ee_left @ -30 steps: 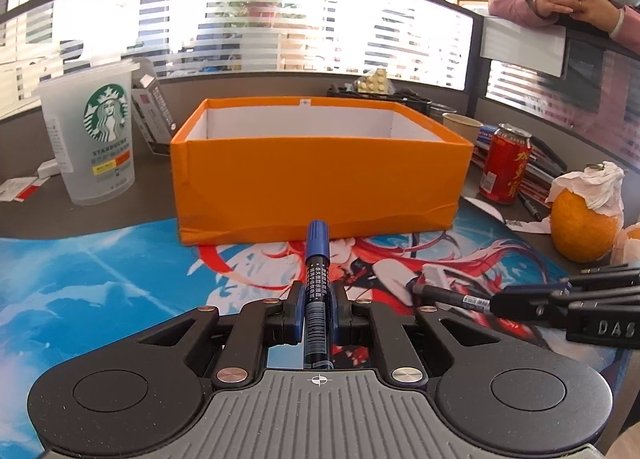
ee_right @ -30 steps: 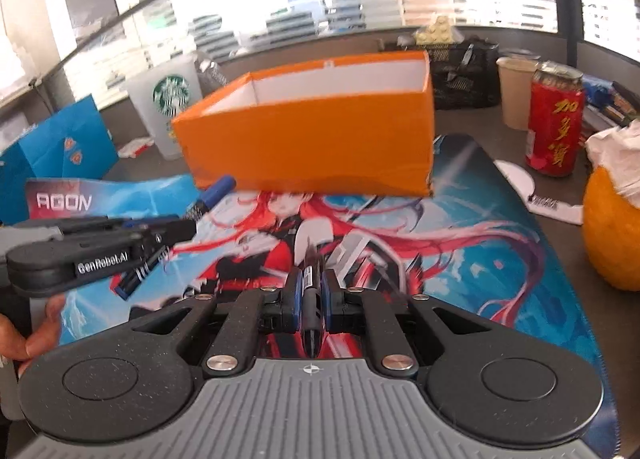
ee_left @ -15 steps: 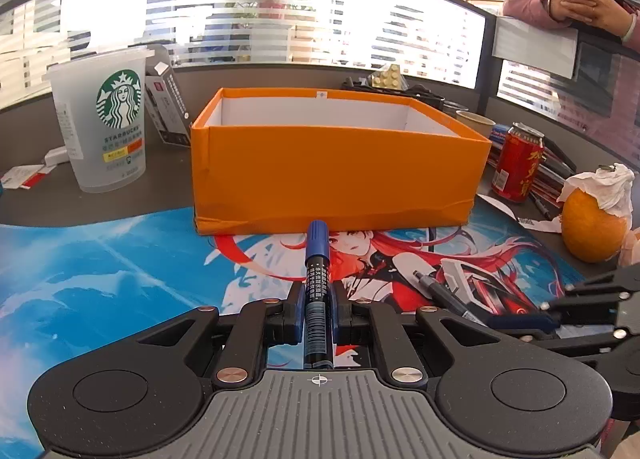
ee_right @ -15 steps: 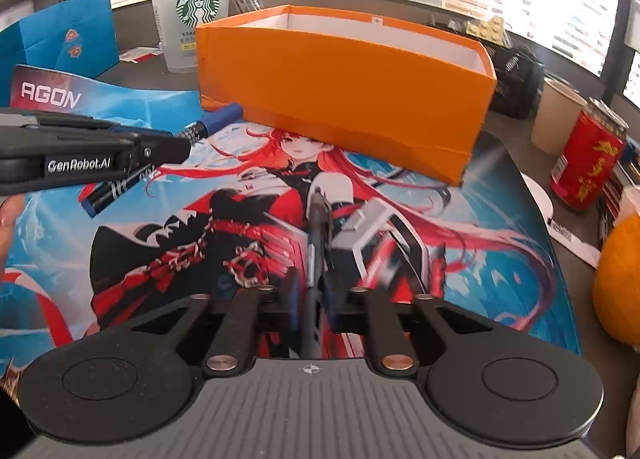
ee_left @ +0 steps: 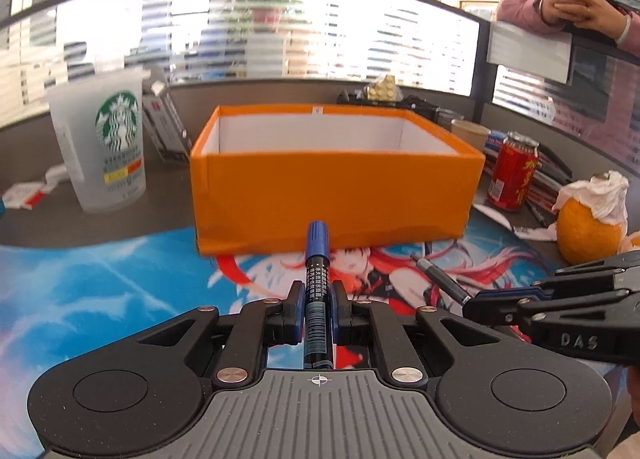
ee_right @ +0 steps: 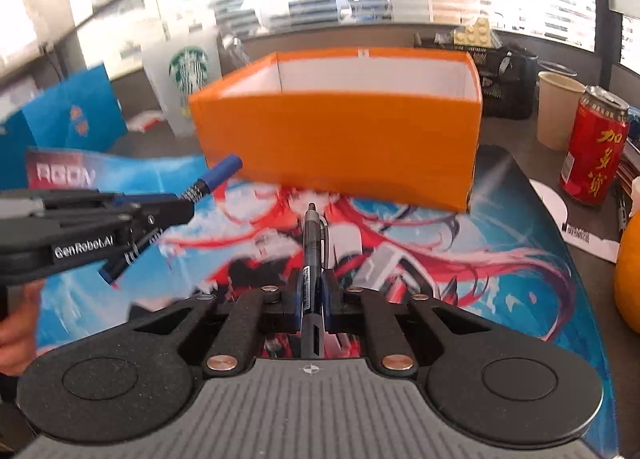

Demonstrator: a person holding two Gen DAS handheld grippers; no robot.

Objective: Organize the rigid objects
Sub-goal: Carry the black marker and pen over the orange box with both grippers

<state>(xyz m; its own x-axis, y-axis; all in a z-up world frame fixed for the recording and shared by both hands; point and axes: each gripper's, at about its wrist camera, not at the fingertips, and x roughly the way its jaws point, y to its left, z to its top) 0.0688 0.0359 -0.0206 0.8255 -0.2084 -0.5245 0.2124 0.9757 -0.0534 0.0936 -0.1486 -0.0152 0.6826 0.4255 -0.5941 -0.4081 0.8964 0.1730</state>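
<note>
**Both pens held, box straight ahead of both grippers**

Left gripper (ee_left: 316, 309) clenched on the blue marker (ee_left: 317, 279). Marker's long axis runs straight forward along the fingers, blue cap pointing at the near wall of the orange box (ee_left: 332, 195). Cap tip looks near the wall and below the rim, not touching as far as I can tell.

Right gripper (ee_right: 310, 301) clenched on the dark pen (ee_right: 311, 255), same layout: long axis forward, tip aimed at the box's near wall, below the rim. The right view is blurred, so the gap is hard to judge.

Box is open-topped with a white inside, and sits at the far edge of the printed mat (ee_right: 500, 259) on the desk (ee_left: 40, 219). No contents are visible from this angle.

Judgement: box lies dead ahead and higher than both tips; left looks slightly nearer. Either item needs lifting above the rim before going forward, otherwise the tip hits the wall.
</note>
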